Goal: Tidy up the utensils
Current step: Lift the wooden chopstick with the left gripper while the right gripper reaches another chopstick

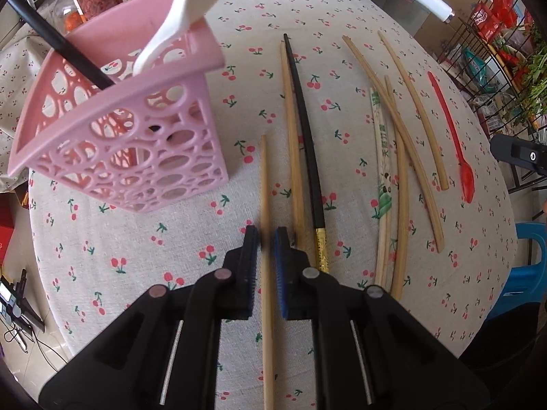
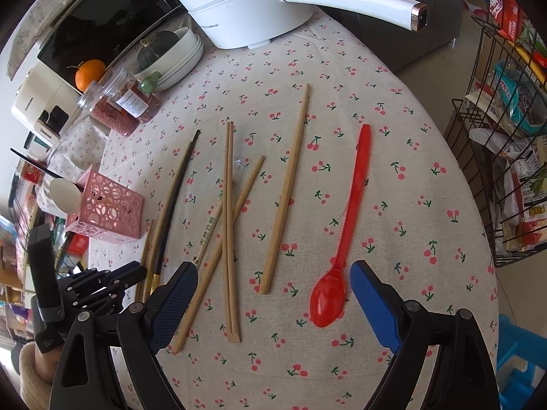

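From the left wrist view, a bamboo chopstick (image 1: 266,273) is being pinched between the narrowed fingers of the left gripper (image 1: 266,239), its tip pointing away over the cherry-print tablecloth (image 1: 102,256). Just to the left, a pink perforated basket (image 1: 136,157) is being seen with a white spoon (image 1: 177,17) and a black utensil handle (image 1: 58,41) leaning inside. To the right, a black chopstick (image 1: 304,130) is lying beside more bamboo chopsticks, and a red spoon (image 1: 458,143) further right.

From the right wrist view, the right gripper (image 2: 273,290) is being held wide apart, gripping nothing, with the red spoon's (image 2: 345,239) bowl lying near its right finger. A white pot (image 2: 246,10) is being shown at the far table edge.
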